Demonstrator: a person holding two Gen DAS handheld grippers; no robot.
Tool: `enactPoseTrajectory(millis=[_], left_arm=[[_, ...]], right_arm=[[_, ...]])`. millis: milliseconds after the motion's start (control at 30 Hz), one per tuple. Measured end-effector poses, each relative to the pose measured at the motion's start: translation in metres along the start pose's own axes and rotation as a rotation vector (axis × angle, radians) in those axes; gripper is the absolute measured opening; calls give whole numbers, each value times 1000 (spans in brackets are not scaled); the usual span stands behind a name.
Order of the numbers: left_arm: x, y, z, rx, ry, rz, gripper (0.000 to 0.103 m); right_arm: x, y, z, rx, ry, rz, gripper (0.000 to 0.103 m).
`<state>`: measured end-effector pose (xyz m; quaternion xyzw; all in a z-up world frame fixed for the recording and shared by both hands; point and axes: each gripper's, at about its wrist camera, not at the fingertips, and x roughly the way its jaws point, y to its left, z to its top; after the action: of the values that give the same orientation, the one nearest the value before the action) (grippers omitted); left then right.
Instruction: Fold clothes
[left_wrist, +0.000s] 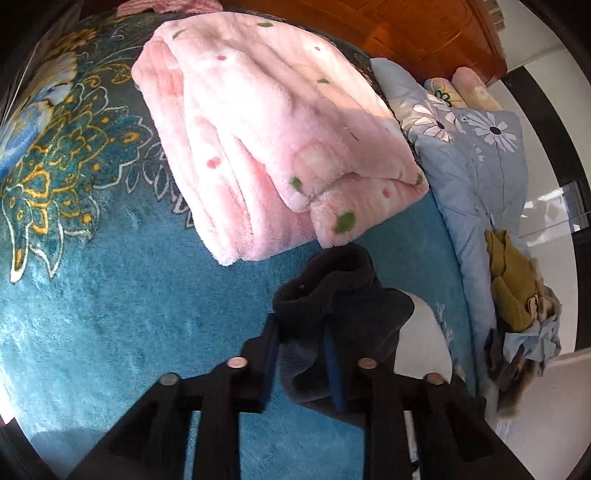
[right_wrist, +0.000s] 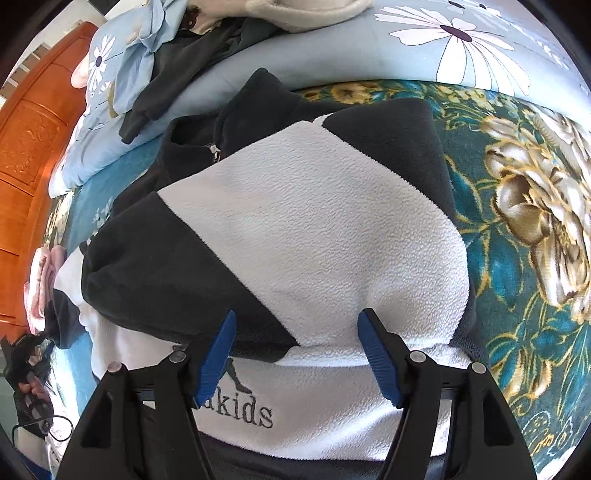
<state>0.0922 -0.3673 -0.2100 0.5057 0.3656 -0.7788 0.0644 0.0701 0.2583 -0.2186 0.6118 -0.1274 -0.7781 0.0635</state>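
- Black-and-white fleece zip jacket (right_wrist: 295, 229) spread on the teal floral plush blanket (left_wrist: 92, 295), near its edge by the pale blue daisy-print quilt (right_wrist: 332, 48); one sleeve laid across the white chest, so partly folded.
- Left gripper (left_wrist: 301, 354) clamped on a dark bunch of that fleece, lifted clear of the blanket, probably to carry a flap over.
- Right gripper (right_wrist: 295, 354) spread wide, low over the folded sleeve, pinching nothing; likely pressing or poised.
- Folded pink spotted plush garment (left_wrist: 266, 129) parked farther up the blanket, out of the working area.
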Motion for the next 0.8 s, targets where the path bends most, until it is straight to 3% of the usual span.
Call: enactPoseTrajectory(millis=[100,200,300,433,700,800], left_arm=[[-14,-9,4,3,-25,-59,14],[-42,-29,12,-3,-65,-185,14],[-70,-80,14,81,-95,-316,14],[-98,-170,0,238,-76,-500,14],[-74,-325,-110,517,141,-669,14],[-52,-346,-171,571,261,-666,14]], right_arm=[[1,0,0,-2,2,6,70],[3,0,2,-1,3,16,70],[5,1,4,3,3,33,70],[6,0,5,6,0,56,70],[-10,-27,6,64,-55,85,70],[-24,-42,0,106,-78,79,70]])
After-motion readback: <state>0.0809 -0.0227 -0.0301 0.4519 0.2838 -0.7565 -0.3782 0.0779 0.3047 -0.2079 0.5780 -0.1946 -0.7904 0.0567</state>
